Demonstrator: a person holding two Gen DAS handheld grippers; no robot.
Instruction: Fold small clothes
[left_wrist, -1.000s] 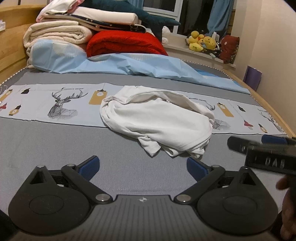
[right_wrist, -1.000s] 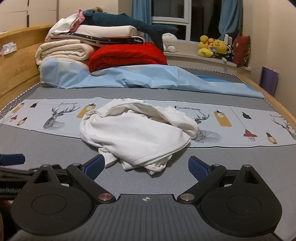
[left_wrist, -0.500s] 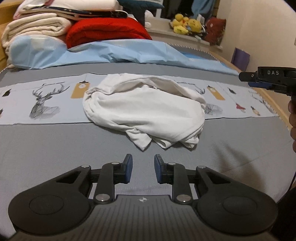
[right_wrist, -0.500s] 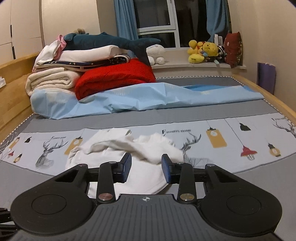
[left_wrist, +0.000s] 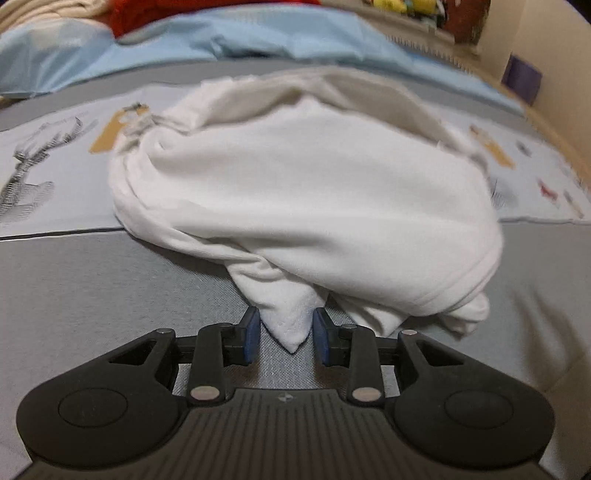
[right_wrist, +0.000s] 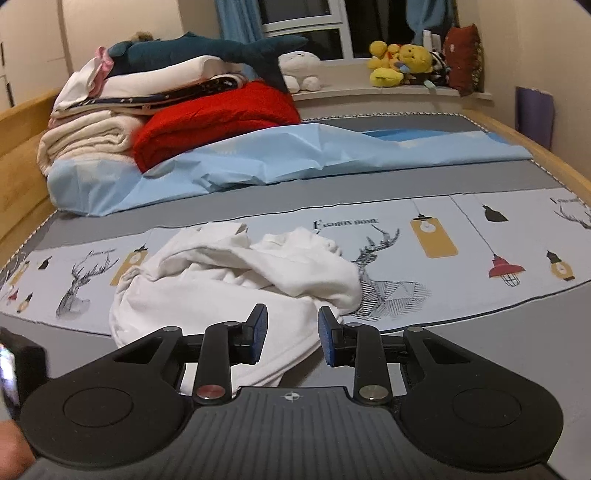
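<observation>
**Left tool straddles the garment's near corner**

A crumpled white garment (left_wrist: 306, 192) is seen lying on the bed (left_wrist: 110, 295), partly on its grey cover and partly across the printed deer band (right_wrist: 461, 251). From the garment's near edge a pointed corner (left_wrist: 290, 325) hangs toward the left tool (left_wrist: 285, 334), and that corner is set between the two blue pads, which stand narrow and are opening slightly; a thin gap is left on each side, so no grip is judged to be made yet. The garment's long axis runs across the left view, side to side, with its bulk beyond the corner.

The right tool (right_wrist: 290, 334) is held narrow with its jaws closing, above the garment's right-hand part; cloth is seen past the pads, but whether any lies between them cannot be told. The left tool is judged the nearer to a usable edge.

The corner is shown only by the left view, which is blurred. The folded bedding (right_wrist: 110, 122) and plush toys (right_wrist: 402, 61) beyond the garment are shown clearly only by the right view.
</observation>
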